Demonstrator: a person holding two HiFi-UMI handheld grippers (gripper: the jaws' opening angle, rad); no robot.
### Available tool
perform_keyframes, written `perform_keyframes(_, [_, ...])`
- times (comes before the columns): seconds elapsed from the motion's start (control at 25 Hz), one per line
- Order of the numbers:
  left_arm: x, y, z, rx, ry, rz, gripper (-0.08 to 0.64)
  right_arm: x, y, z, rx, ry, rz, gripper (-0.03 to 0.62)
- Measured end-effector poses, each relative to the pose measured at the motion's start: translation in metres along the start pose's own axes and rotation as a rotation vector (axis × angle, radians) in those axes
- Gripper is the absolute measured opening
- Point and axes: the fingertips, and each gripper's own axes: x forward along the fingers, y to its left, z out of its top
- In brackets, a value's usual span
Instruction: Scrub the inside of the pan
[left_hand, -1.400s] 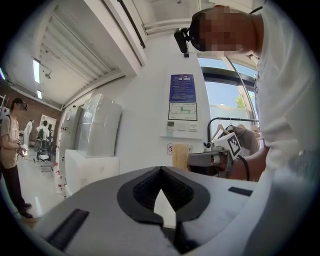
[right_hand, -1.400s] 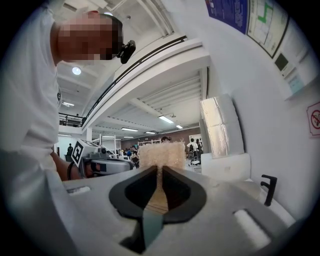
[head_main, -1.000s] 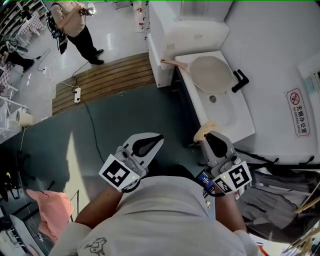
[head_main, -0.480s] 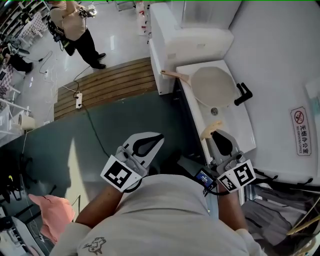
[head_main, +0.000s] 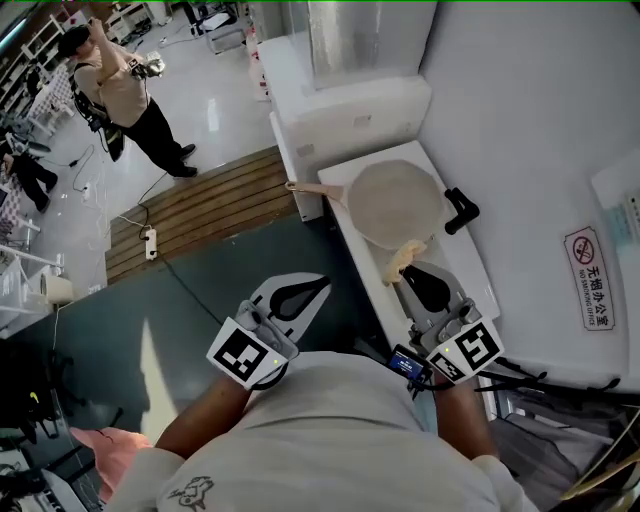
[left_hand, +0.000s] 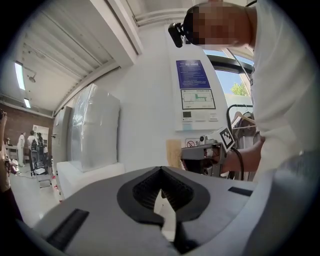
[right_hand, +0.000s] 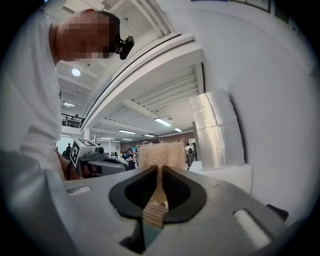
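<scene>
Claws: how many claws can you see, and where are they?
2. The left claw is shut and empty, over the dark floor. The right claw pinches a scrubber close to the pan. Neither is hidden.

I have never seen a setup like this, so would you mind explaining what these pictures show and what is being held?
There is no robot here: a person holds a hand-operated two-jaw gripper in each hand. The head view comes from a camera on the person's head, looking steeply down. The two gripper views come from cameras riding on each gripper, looking along its jaws. Ahead is a white sink with a black tap. A round pan with a wooden handle lies in it. The right gripper is closed on a beige scrubbing pad, which in the head view shows at the pan's near edge. The left gripper is closed and empty, out over the dark floor.
</scene>
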Motion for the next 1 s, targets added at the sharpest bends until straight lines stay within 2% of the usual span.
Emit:
perform_keyframes(0.12, [0.031,0.001,0.006,-0.030,-0.012,-0.032,-0.003,-0.004,-0.022,0.003,0.008,-0.022,-0.009,0.037])
perform_keyframes(0.4, [0.089,0.005,0.006,-0.024,0.004,-0.140,-0.003,-0.015,-0.058,-0.001,0.020,-0.025,-0.079,0.037])
perform_keyframes(0.68, [0.137,0.023,0.002,-0.028,0.015,-0.289,-0.003,-0.017,-0.095,-0.008,0.041,-0.010,-0.217,0.037])
perform_keyframes(1.0, [0.166,0.079,0.002,-0.009,0.040,-0.469,-0.003,0.023,-0.135,-0.007,0.055,-0.002,-0.381,0.037])
